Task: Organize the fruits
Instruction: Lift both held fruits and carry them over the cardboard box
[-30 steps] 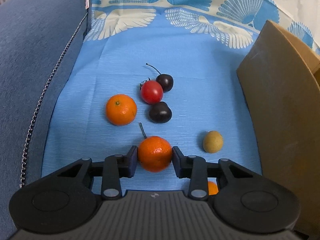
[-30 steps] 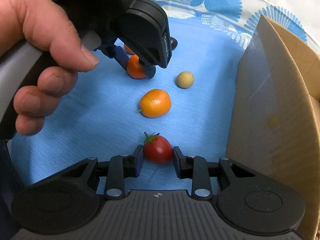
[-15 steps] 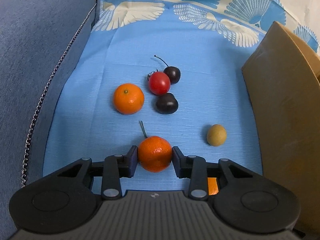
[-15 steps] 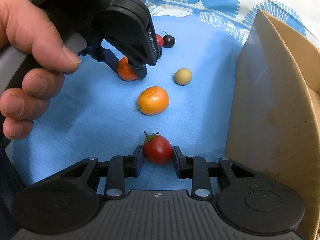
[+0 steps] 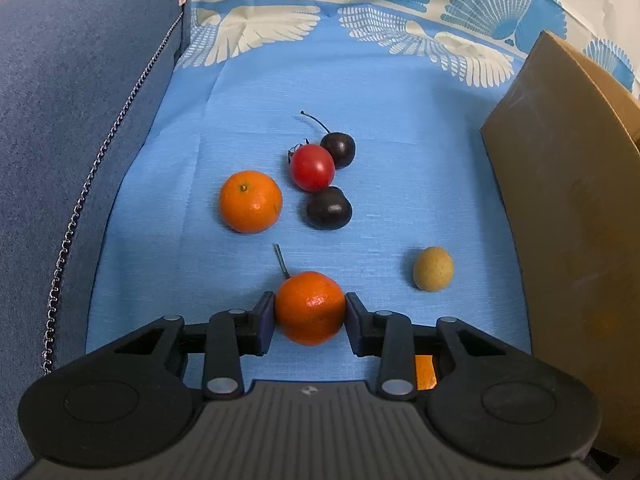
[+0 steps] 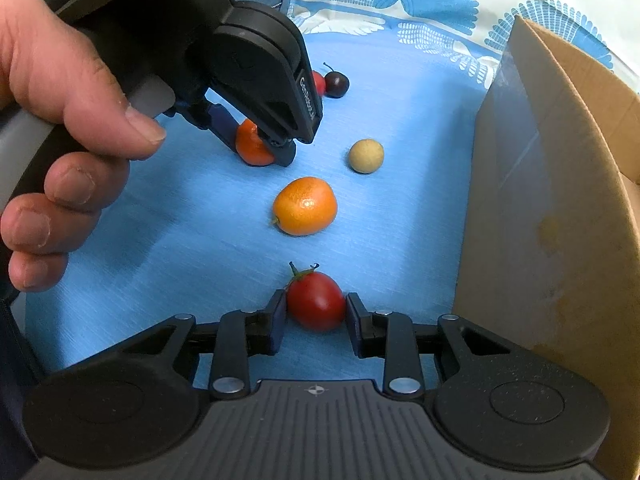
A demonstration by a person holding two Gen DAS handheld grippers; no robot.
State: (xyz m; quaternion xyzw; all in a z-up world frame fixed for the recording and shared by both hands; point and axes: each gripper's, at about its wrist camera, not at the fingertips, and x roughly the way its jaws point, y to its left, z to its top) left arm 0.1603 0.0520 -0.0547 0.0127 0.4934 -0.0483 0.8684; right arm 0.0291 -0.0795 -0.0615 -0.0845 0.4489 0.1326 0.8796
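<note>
My left gripper (image 5: 310,312) is shut on a small orange mandarin (image 5: 310,307); the same hold shows in the right wrist view (image 6: 253,145). My right gripper (image 6: 316,310) is shut on a red cherry tomato (image 6: 316,301). On the blue cloth (image 5: 240,100) lie another mandarin (image 5: 250,201), a red tomato (image 5: 312,167), two dark cherries (image 5: 339,149) (image 5: 329,208) and a tan round fruit (image 5: 433,268). An oval orange kumquat (image 6: 305,205) lies between the two grippers.
An open cardboard box (image 5: 568,208) stands along the right, also in the right wrist view (image 6: 560,208). A dark blue cushion with a chain (image 5: 72,120) borders the cloth on the left. A patterned cloth edge (image 5: 360,4) lies at the back.
The left gripper, holding the mandarin, has shifted left and back a little, so the loose fruits sit farther right in its view. The right gripper holds the tomato as before.
</note>
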